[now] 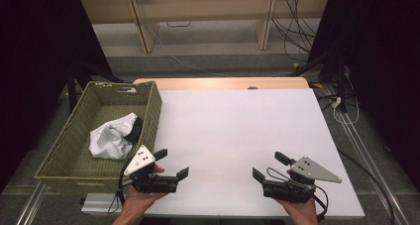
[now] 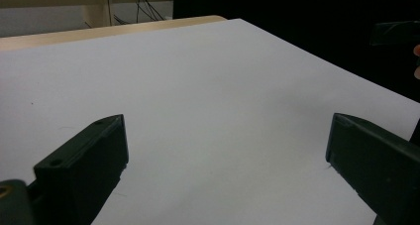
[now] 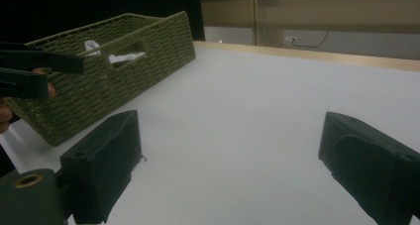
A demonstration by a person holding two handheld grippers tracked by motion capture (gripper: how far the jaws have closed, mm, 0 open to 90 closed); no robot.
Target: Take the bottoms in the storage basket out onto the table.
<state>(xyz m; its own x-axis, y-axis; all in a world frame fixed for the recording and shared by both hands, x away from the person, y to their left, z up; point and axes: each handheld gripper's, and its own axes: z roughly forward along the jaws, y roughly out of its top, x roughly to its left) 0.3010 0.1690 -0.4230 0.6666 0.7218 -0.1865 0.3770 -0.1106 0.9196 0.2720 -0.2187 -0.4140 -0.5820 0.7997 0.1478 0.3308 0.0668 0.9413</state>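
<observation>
Honestly can't read a single word, number or logo anywhere here. The grey plate on each hand-held gripper just has a few small dark dots, no lettering. The white surface [image 1: 237,136] is blank, and the green woven basket [image 1: 64,158] beside the left hand-held gripper [image 1: 171,163] carries no tag or label that I can make out.

**Open jaws over a bare white table**

The left gripper [image 2: 225,150] is hovering low over the white table [image 2: 208,96], its two black jaws standing wide apart with nothing between them. At the upper right edge, part of the right gripper [image 2: 396,32] is showing against darkness.
</observation>
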